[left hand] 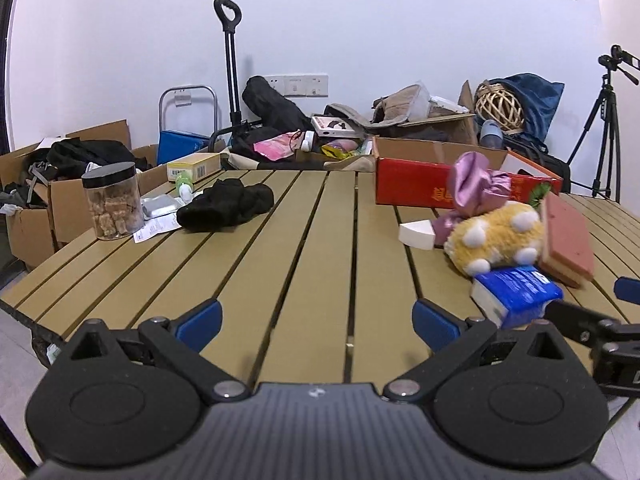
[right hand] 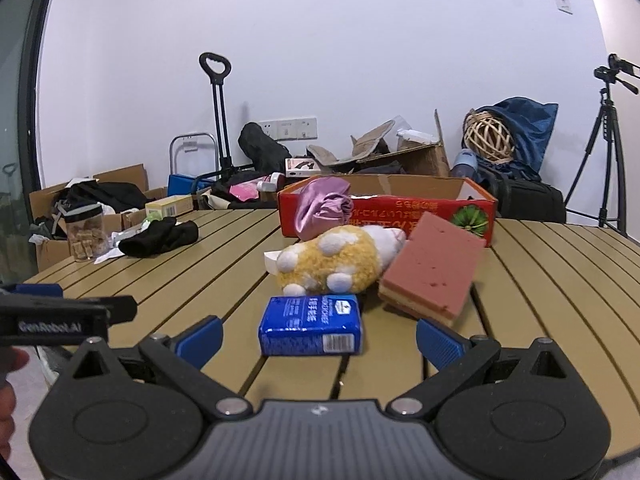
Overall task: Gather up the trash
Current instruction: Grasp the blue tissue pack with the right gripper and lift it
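My left gripper (left hand: 316,322) is open and empty over the near edge of the slatted table (left hand: 304,232). My right gripper (right hand: 319,336) is open, with a blue tissue pack (right hand: 312,326) lying on the table between its fingertips, not gripped; the pack also shows in the left wrist view (left hand: 516,294). Behind the pack lie a yellow plush toy (right hand: 340,258), a pink sponge (right hand: 434,266), a white wedge (left hand: 418,234) and purple satin cloth (right hand: 324,204). A black cloth (left hand: 226,204), papers (left hand: 156,228) and a foil packet (left hand: 160,205) lie at the far left.
A red cardboard box (right hand: 384,210) stands at the table's back. A clear jar with brown cubes (left hand: 112,200) and a yellow box (left hand: 194,165) stand at the left. Cardboard boxes (left hand: 32,208), bags, a trolley (left hand: 230,64) and a tripod (right hand: 608,148) stand behind the table.
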Available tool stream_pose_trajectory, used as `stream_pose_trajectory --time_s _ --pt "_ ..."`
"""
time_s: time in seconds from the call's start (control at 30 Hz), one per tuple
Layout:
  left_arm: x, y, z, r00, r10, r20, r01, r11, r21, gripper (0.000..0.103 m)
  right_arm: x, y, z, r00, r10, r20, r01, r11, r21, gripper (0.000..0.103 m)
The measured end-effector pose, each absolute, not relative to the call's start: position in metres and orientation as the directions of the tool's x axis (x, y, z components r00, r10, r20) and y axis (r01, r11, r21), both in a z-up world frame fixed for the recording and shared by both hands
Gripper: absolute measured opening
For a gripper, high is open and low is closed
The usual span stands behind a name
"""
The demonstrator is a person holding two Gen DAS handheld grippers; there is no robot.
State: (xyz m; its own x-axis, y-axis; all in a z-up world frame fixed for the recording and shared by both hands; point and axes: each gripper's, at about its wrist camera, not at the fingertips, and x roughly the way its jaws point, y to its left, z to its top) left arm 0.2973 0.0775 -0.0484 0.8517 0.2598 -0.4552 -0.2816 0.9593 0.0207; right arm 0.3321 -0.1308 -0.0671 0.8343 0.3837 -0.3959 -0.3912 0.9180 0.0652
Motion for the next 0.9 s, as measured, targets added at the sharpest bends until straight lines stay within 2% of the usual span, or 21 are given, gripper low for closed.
stream_pose_trajectory --time_s 0.33,0.5,0.73,0.77,0.8,0.9 --pt "0.321 0.094 -0.053 0.84 0.263 -0.474 -0.284 0.958 0.028 0.103 0.377 -0.098 -0.085 0.814 0.336 -0.473 -0.39 0.921 -0.017 0.103" --pt "0.324 0.095 -0.058 0.834 0.251 -0.492 -0.272 0.962 0.029 0.103 0.389 -0.093 -0.091 0.797 0.337 -0.501 -0.388 0.922 0.002 0.103" --pt "0.323 0.094 -0.058 0.836 0.247 -0.49 -0.268 0.963 0.029 0.103 0.396 -0.093 -0.094 0.794 0.335 -0.508 -0.38 0.925 0.018 0.085" --pt "0.323 0.094 -0.058 0.837 0.246 -0.489 -0.266 0.964 0.029 0.103 0.395 -0.092 -0.094 0.794 0.335 -0.507 -0.379 0.925 0.017 0.077" --pt "0.323 0.093 -0.058 0.838 0.244 -0.488 -0.264 0.964 0.03 0.103 0.395 -0.092 -0.094 0.794 0.335 -0.507 -0.379 0.925 0.018 0.074" --pt "0.322 0.091 -0.058 0.841 0.246 -0.483 -0.263 0.964 0.033 0.103 0.394 -0.092 -0.094 0.793 0.341 -0.505 -0.382 0.924 0.024 0.073"
